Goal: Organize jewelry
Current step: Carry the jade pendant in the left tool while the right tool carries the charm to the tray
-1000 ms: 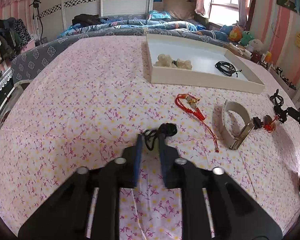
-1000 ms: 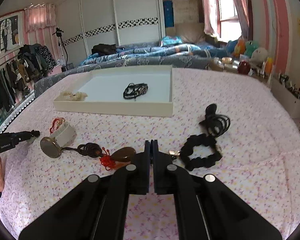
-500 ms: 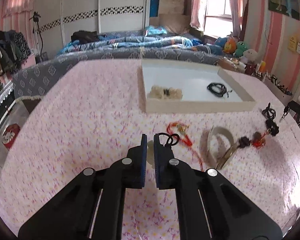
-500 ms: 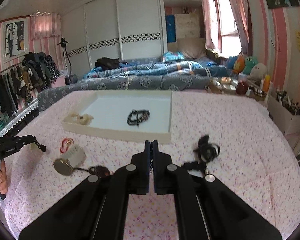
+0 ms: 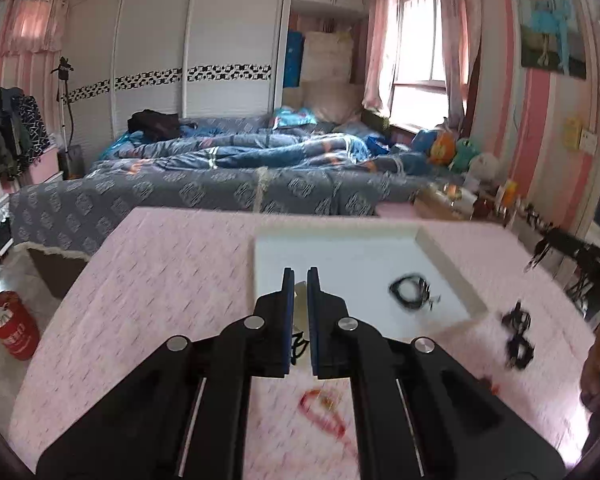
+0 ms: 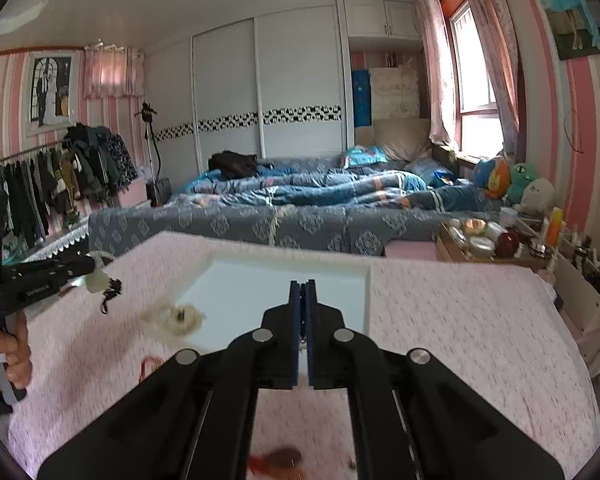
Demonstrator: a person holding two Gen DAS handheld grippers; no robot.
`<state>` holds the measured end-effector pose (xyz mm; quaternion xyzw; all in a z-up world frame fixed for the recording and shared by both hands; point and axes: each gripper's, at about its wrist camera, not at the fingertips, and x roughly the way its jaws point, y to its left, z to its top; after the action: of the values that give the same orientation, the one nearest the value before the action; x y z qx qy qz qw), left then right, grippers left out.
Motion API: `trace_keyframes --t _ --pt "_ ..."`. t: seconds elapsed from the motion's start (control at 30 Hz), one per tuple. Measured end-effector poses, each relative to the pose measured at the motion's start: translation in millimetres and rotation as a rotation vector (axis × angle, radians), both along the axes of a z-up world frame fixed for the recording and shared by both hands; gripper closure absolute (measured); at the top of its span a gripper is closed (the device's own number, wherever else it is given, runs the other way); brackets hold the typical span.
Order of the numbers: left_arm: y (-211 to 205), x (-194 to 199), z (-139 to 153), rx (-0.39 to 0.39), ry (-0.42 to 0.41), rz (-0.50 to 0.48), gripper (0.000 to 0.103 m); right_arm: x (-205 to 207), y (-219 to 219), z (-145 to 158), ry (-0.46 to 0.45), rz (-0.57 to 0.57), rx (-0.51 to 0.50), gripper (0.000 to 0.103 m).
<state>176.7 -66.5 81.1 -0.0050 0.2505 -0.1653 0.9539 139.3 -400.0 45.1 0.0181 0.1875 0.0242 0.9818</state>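
The left tool is closed on a pale pendant, its black cord hanging below the pads; in the right view the pendant dangles off the tool's tip above the pink counter. The right tool is closed, and a black cord piece hangs long-axis down from it, in blur. The white tray holds 1 black cord loop and a cream piece. A red cord lies on the counter near the left tool.
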Motion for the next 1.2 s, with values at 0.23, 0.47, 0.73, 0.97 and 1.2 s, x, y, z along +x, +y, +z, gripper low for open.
trace_keyframes --t 0.23,0.47,0.73,0.97,1.2 --pt "-24.9 42.4 -15.1 -0.058 0.033 -0.037 0.099 44.3 -11.3 -13.5 0.032 0.008 0.031 0.102" --pt "-40.6 61.4 -61.6 -0.036 0.097 -0.039 0.099 67.7 -20.9 -60.8 0.133 0.018 0.055 0.101" --pt "-49.1 65.4 -81.4 0.022 0.115 -0.025 0.099 85.4 -14.9 -90.1 0.212 0.014 0.042 0.101" --pt "-50.8 65.8 -89.4 0.072 0.126 -0.008 0.099 90.8 -14.0 -104.3 0.28 -0.05 -0.027 0.101" --pt "-53.9 72.9 -102.5 0.106 0.164 0.002 0.101 93.5 -13.3 -111.4 0.316 -0.061 -0.05 0.101"
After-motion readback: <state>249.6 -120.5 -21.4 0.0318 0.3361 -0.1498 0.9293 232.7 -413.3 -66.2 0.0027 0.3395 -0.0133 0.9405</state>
